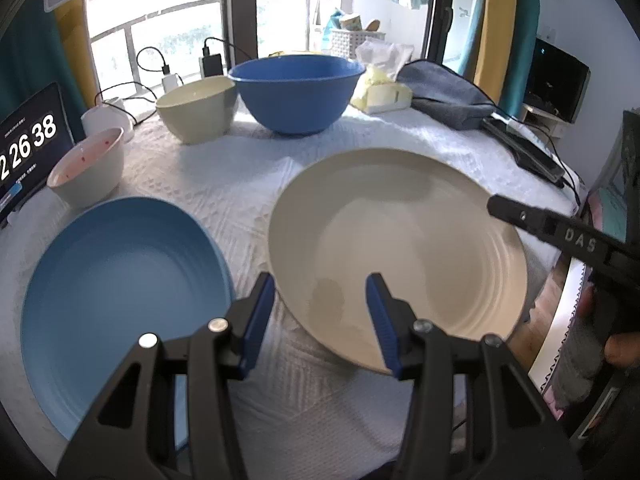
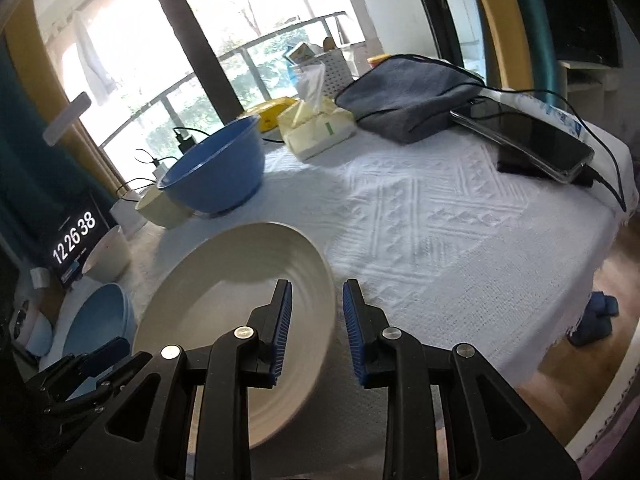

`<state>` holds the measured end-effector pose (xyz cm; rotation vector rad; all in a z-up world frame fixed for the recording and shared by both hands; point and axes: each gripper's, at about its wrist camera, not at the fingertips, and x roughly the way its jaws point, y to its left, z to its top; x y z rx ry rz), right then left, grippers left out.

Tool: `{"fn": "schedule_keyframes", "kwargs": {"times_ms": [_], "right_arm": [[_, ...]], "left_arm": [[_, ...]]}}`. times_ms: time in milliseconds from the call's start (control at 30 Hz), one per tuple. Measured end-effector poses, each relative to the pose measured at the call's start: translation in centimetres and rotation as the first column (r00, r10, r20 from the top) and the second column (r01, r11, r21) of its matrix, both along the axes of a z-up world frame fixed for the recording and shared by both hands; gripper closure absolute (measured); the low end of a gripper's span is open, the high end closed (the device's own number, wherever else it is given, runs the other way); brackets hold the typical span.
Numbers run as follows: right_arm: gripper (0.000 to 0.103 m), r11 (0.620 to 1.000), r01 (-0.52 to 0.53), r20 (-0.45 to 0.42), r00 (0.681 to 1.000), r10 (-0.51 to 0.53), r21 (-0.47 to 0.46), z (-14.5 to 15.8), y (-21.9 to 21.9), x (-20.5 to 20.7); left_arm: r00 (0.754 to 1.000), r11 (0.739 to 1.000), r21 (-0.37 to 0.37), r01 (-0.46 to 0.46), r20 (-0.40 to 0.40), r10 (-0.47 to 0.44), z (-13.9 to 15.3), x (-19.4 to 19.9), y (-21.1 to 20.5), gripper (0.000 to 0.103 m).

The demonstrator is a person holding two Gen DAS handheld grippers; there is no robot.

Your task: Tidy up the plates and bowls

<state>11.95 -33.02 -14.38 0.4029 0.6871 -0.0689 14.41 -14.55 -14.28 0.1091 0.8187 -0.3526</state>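
Left wrist view is showing my left gripper [image 1: 320,292] hovering with its blue pads spread apart and pinching nothing, its jaws straddling the near rim of the large cream ribbed plate [image 1: 396,248]. I am judging that plate to be tilting, with the rim toward the right gripper [image 2: 316,300] raised off the white textured tablecloth [image 2: 440,240], though blur is making this uncertain. From the right wrist view that gripper's pads are standing slightly apart either side of the plate's rim; I cannot tell whether they are touching it. I am reading this as a lift in progress, probably to stack the cream plate onto the wide pale blue plate [image 1: 120,280] lying just beside it. Farther out, a small white bowl with pink speckles [image 1: 88,168], a beige bowl [image 1: 196,108] and a deep blue bowl [image 1: 296,92] are waiting near the window, the last two touching. A yellow tissue box [image 2: 316,128], a grey pouch [image 2: 408,96], a dark phone [image 2: 532,140] and a clock display [image 1: 24,148] are crowding the edges but not blocking the route between the plates.
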Motion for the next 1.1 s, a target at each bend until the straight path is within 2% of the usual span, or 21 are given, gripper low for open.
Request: {"fn": "schedule_keyframes", "kwargs": {"times_ms": [200,333,467,600,833,1100], "right_arm": [[0.073,0.999,-0.041,-0.061,0.997,0.041,-0.001,-1.4,1.0,0.5],[0.071,0.998,-0.053,-0.052,0.997,0.052,-0.030,-1.3,1.6,0.4],[0.073,0.993,-0.103,-0.032,0.994,0.101,-0.065,-0.8,2.9,0.0],[0.073,0.993,-0.095,-0.061,0.994,0.091,-0.067,-1.5,3.3,0.5],[0.088,0.991,-0.075,-0.059,0.996,0.068,-0.115,-1.6,3.1,0.7],[0.089,0.992,-0.060,-0.053,0.997,0.054,-0.115,-1.6,2.6,0.6]], "left_arm": [[1.000,1.000,0.005,0.003,0.005,-0.003,0.0,0.0,-0.2,0.054],[0.999,0.999,-0.009,0.048,0.022,-0.048,0.4,-0.6,-0.6,0.054],[0.993,0.995,0.022,0.100,0.055,-0.101,0.7,-1.6,-2.1,0.054],[0.997,0.998,0.019,0.058,0.052,-0.059,0.9,-1.4,-1.3,0.054],[0.999,0.999,-0.003,-0.043,0.025,0.043,0.7,-0.7,1.6,0.054],[0.999,0.999,-0.014,-0.038,0.017,0.038,0.5,-0.4,1.8,0.054]]}}
